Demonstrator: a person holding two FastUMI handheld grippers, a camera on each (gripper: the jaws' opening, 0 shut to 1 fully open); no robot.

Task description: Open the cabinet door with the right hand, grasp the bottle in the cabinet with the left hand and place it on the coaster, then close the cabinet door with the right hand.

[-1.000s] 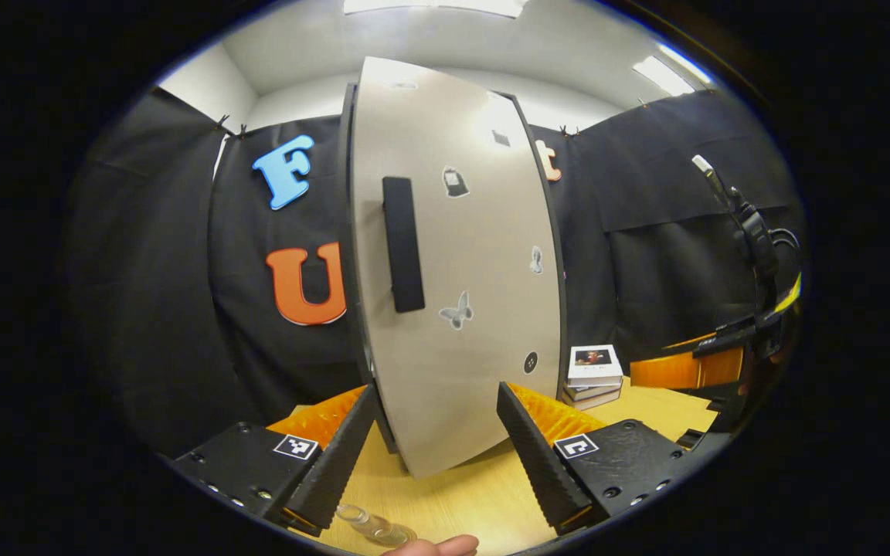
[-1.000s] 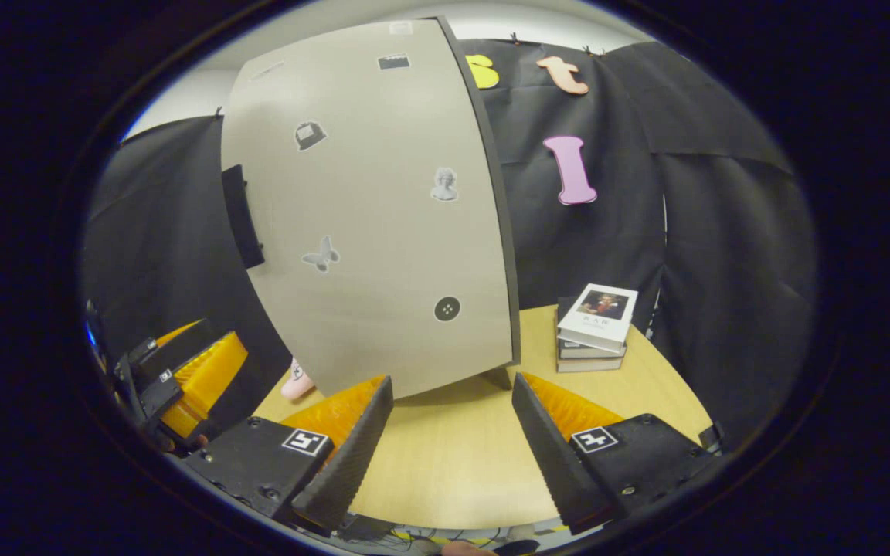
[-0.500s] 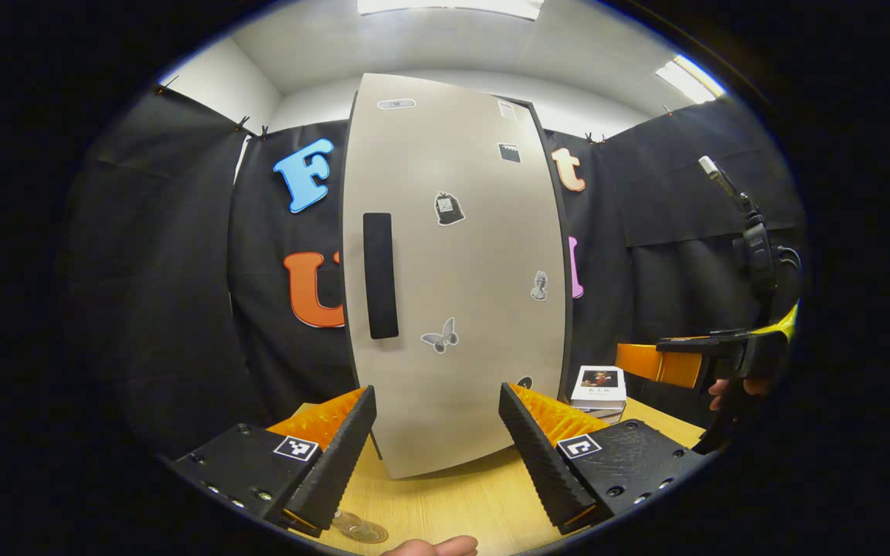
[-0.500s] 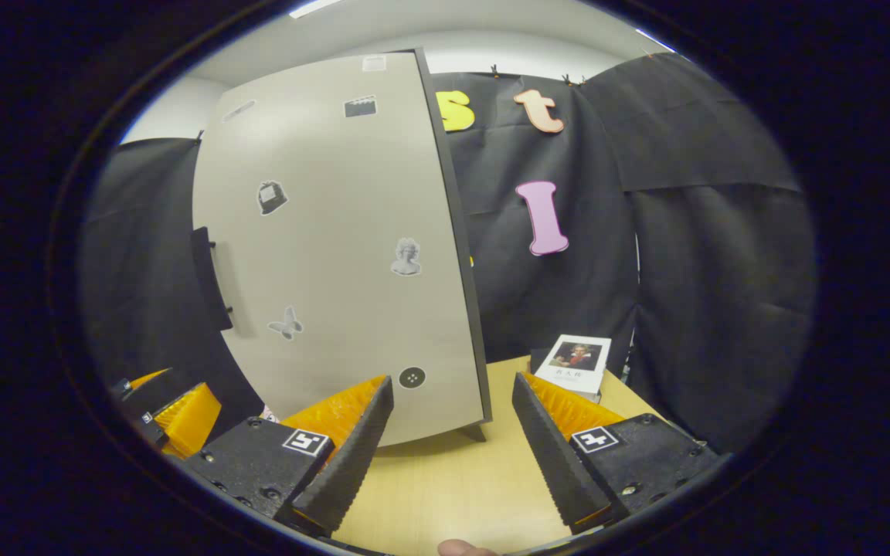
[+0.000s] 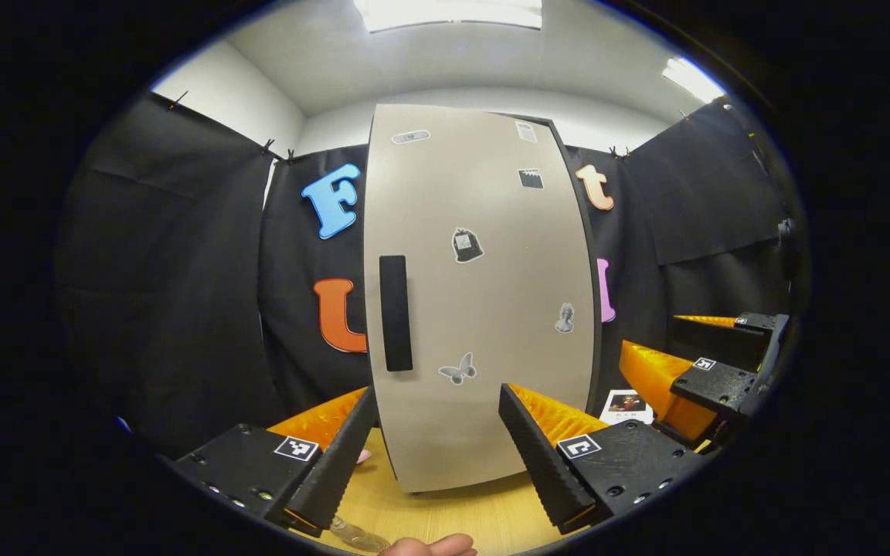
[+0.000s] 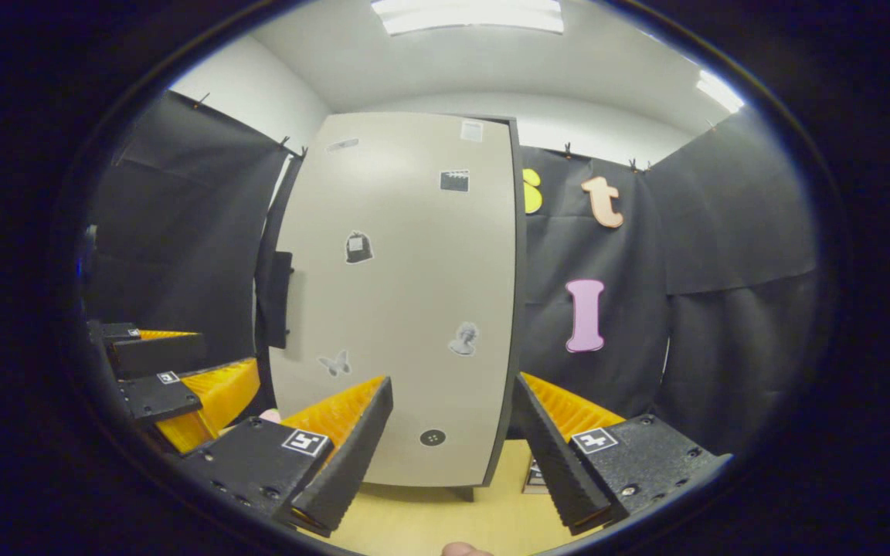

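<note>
- The left gripper (image 5: 436,440) has its jaws spread wide with nothing between them; it hangs above the wooden table (image 5: 476,513), facing the cabinet door (image 5: 484,309).
- The right gripper (image 6: 451,436) is likewise wide apart and holds nothing; in the left gripper view it appears at the right edge (image 5: 704,371), clear of the door.
- The door is closed flush against the cabinet, its dark handle (image 5: 395,313) upright near the left edge, untouched by either gripper.
- Small stickers dot the door, a butterfly (image 5: 456,372) among them.
- A clear bottle (image 5: 356,534) lies low at the near table edge, just beside a fingertip (image 5: 429,547); I cannot tell whether a coaster sits under it.
- A book (image 5: 626,405) lies on the table right of the cabinet.
</note>
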